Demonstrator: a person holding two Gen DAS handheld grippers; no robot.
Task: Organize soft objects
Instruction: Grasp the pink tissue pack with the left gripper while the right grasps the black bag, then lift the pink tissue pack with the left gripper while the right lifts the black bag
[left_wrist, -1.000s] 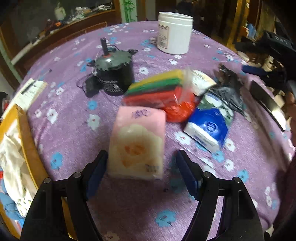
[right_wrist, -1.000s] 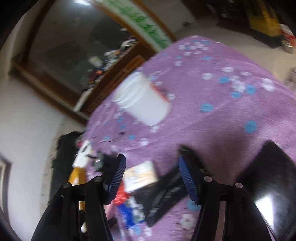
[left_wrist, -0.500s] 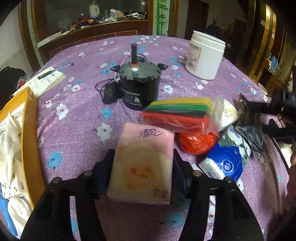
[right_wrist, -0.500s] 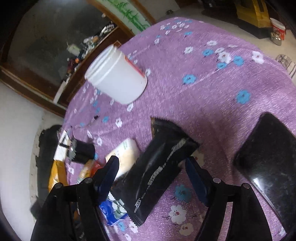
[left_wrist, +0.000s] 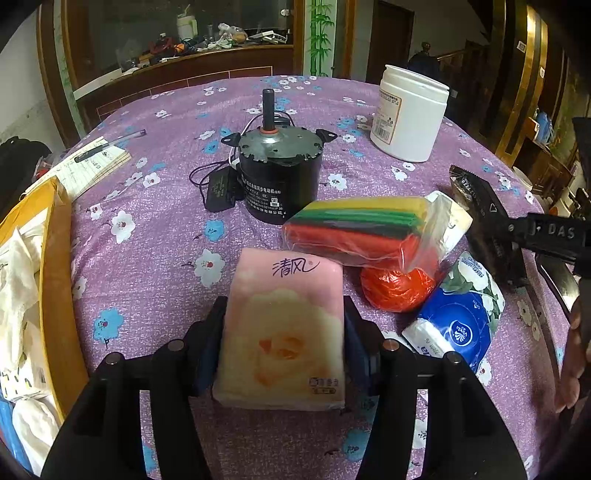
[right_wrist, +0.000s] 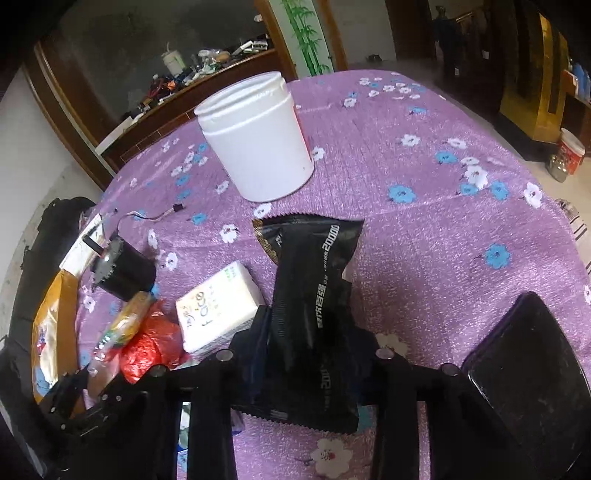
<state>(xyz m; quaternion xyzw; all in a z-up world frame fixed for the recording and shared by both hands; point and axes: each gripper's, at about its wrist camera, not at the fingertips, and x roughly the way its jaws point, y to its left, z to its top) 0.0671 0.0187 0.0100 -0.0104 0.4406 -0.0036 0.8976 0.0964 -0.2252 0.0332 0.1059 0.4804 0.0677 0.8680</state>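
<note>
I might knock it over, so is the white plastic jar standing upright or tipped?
Upright. The white jar stands on its base on the purple tablecloth, lid on top.

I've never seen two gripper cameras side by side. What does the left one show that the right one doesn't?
Only the left view: the left gripper shut on the pink tissue pack, and the blue tissue pack. Only the right view: the right gripper closing on the black pouch, with a flat black object beside it. Both: the white jar, the black motor and the purple flowered tablecloth.
</note>
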